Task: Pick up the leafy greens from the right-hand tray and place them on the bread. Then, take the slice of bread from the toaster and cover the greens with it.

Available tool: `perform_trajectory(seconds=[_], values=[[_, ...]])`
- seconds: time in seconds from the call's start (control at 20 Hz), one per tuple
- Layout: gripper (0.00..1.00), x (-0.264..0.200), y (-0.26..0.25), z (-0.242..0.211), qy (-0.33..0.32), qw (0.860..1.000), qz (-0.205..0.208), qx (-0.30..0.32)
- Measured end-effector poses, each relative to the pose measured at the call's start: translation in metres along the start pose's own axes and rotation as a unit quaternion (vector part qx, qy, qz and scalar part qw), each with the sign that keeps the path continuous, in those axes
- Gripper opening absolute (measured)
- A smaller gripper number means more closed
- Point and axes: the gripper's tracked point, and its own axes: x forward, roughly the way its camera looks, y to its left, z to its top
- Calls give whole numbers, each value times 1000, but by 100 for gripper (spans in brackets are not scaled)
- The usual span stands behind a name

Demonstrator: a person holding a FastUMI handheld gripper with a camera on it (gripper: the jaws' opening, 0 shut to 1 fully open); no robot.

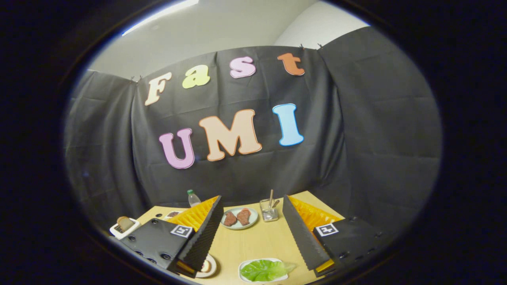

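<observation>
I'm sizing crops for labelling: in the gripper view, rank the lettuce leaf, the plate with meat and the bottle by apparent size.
1. Lettuce leaf, though nearest the camera.
2. Plate with meat, similar; ranking unsure.
3. Bottle, smallest, farthest.

We see a bright green leaf on a white tray at six o'clock. Two reddish-brown meat pieces lie on a pale grey-green plate. The wooden table is light tan.

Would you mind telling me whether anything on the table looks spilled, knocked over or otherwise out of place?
Nothing stands out. The leafy greens lie on their tray, a bread slice sits in the toaster, and the gripper hangs open above the table.
</observation>
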Motion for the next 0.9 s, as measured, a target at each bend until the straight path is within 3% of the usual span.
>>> perform_trajectory(seconds=[0.5,0.7,0.9], values=[[97,26,-15,-22,24,999,21,-22],[97,31,-16,-54,81,994,57,-35],[97,32,-23,-91,156,981,103,-47]])
